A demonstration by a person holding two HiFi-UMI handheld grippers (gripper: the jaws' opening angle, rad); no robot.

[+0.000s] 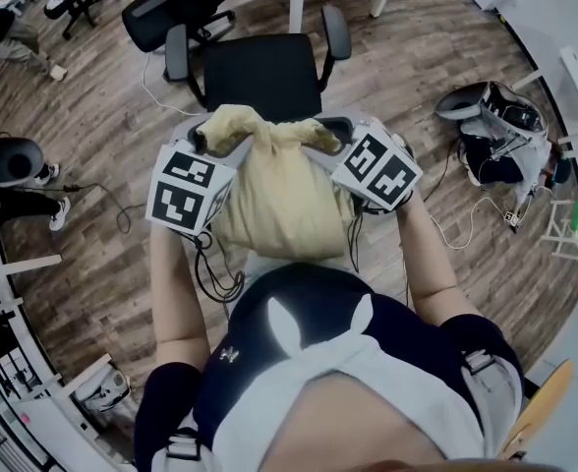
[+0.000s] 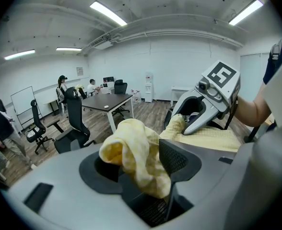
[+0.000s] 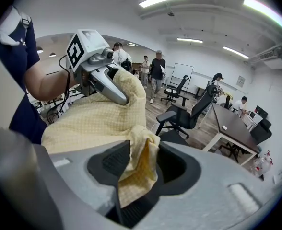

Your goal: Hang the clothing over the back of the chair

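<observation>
When read from the left, begins with the left tongs (image 2: 140, 169) parted, a loose wad of the pale yellow checked cloth garment (image 1: 279, 200) lying between the pads beside a dark gap, not clamped. Stretches with its long axis left to right between the two pairs of tongs, gathered along the top edge and hanging down towards the person, apparently draped over the back of the black office chair with armrests (image 1: 261, 72), with the seat just beyond. Looks thin, soft, finely checked, crumpled at both ends. Ends on the right as a limp fold against one pad of the right tongs (image 3: 138, 169), likewise parted, pinching nothing. Sits equally near both hands; probably calls for drawing each pair straight back off its end.
</observation>
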